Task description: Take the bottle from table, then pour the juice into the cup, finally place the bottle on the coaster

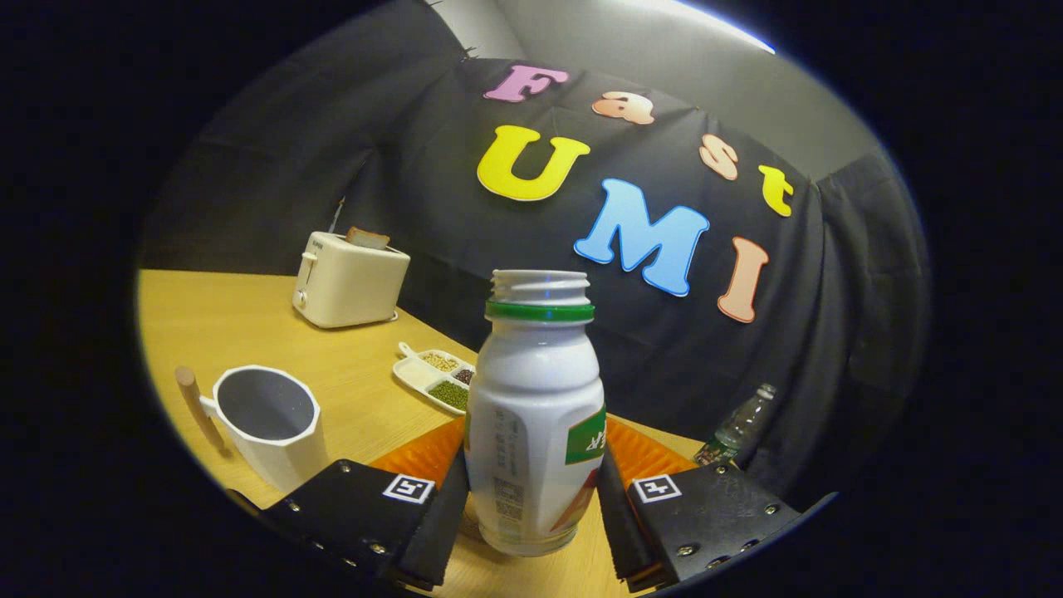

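Gripper view: gripper (531,507) has its two fingers closed in on the bottle (536,415), one pressing each side of the lower body, narrow gap fully taken up by the bottle. Bottle white plastic, green ring at the neck, cap off, threaded mouth open, green and red label on the side toward the right finger. It stands roughly upright between the fingers; base looks just above or at the table (357,390), cannot tell if it touches. Orange ribbed coaster (644,453) lies just behind the bottle, showing on both sides of it beyond the fingers. White cup (274,423) with a wooden handle sits ahead of the left finger, near it, open top, inside looks dark; no liquid visible. Farther ahead and left of the bottle, a white divided dish (432,378) with beans or grains in compartments. Well beyond it, a cream toaster (349,280) with a slice of bread sticking up. Beyond the right finger, a clear small bottle (739,428) leans at the table edge by the black cloth wall.
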Demonstrator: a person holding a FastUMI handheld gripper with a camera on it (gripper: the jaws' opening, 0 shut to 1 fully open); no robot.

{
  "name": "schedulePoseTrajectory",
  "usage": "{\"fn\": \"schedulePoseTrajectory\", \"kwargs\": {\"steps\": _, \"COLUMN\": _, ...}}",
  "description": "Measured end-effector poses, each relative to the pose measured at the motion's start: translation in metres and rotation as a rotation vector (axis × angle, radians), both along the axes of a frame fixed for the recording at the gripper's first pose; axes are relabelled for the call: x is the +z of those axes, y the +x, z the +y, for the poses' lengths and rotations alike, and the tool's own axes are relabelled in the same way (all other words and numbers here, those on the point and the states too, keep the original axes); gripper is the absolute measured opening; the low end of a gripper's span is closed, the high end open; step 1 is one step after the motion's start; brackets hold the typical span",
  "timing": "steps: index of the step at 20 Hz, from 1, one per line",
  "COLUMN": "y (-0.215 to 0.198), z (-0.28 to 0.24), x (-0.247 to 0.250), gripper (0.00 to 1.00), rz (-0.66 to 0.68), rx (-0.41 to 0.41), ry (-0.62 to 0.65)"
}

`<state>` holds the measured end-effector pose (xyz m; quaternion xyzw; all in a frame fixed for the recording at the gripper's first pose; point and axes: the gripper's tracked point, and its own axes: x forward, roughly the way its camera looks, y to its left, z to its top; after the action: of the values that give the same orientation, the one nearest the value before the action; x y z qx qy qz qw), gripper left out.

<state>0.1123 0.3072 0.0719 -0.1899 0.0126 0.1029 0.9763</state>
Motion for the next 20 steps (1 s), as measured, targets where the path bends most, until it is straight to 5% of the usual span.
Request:
{"fn": "schedulePoseTrajectory", "kwargs": {"steps": 7, "y": 0.022, "z": -0.005, "x": -0.016, "gripper": 0.72, "rz": 0.076, "rx": -0.013, "ry": 0.262}}
{"fn": "schedulePoseTrajectory", "kwargs": {"steps": 20, "y": 0.053, "z": -0.010, "x": -0.042, "gripper": 0.72, "rz": 0.115, "rx": -0.043, "ry": 0.315}}
